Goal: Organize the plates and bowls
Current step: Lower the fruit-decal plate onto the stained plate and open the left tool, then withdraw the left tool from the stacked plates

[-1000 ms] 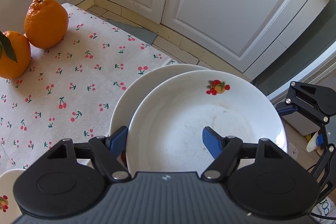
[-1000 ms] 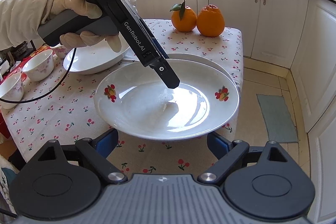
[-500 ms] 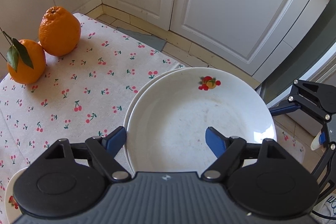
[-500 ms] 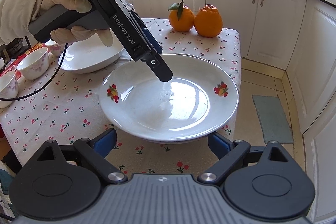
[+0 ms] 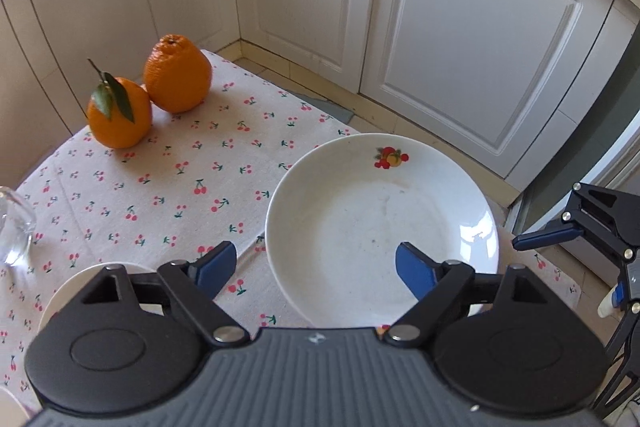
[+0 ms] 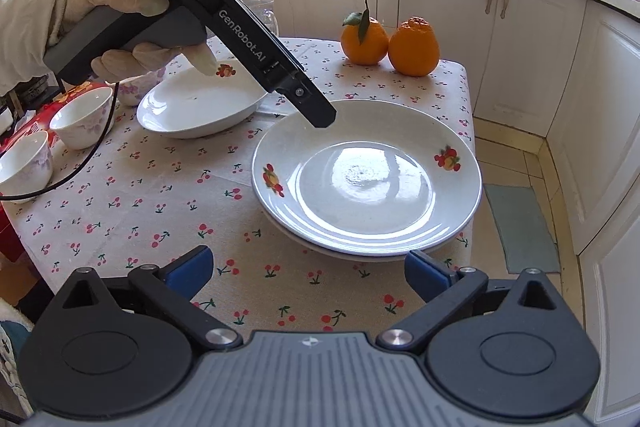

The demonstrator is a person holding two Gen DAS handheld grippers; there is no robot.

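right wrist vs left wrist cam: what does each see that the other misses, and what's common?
Only the right wrist view: the gloved hand holding the left gripper's body, three small bowls, and the edge of a lower plate under the top plate.

Only the left wrist view: the right gripper from the side, jaws opening, at the table's edge.

Both: the stacked top plate, the two oranges, the cherry tablecloth, white cabinets, and a second plate.

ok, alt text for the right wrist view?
Two white fruit-print plates sit stacked near the edge of a cherry-print table. The left gripper, in a gloved hand, hangs over the rim, jaws opening, empty. Behind: another plate, two oranges.
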